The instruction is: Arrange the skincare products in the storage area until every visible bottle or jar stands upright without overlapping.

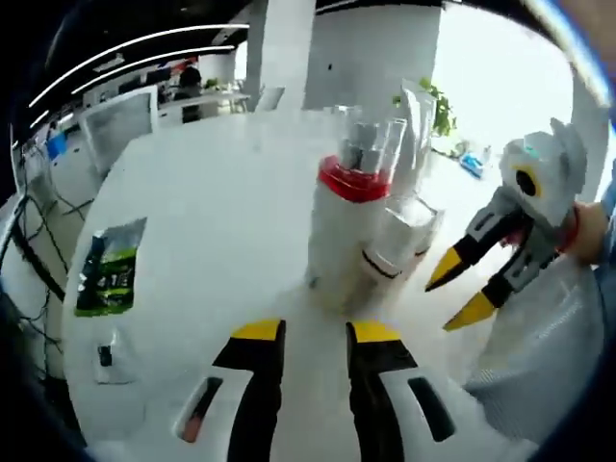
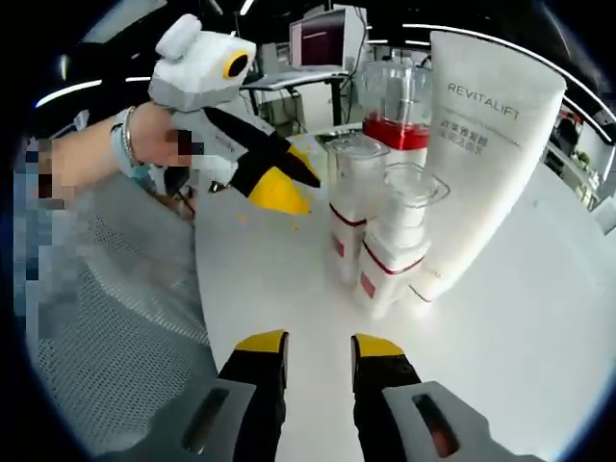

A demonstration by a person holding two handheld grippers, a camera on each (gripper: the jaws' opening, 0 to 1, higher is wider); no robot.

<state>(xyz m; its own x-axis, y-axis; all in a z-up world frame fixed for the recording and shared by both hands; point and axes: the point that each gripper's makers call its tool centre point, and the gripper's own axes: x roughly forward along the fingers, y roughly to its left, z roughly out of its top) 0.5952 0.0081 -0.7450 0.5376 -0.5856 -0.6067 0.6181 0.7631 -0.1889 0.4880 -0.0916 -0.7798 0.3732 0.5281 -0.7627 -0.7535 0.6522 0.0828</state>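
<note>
we see the skincare bottles (image 2: pixel 385 231) standing upright in a tight cluster on the white desk (image 2: pixel 520 327), white with red bands and clear caps, beside a tall white tube (image 2: pixel 486 144). our left gripper (image 1: pixel 313 337) and right gripper (image 2: pixel 318 346) both hover narrowly parted, holding nothing.

White bench (image 1: pixel 221 212) in front of me — smooth, glossy top. The skincare products stand on it in one tight upright cluster: a red-banded bottle (image 1: pixel 354 183), two clear-capped bottles (image 2: pixel 397 241), a tall white tube (image 2: pixel 486 144). A green-and-black packet (image 1: pixel 108 269) lies flat, well apart — near the bench edge.
</note>
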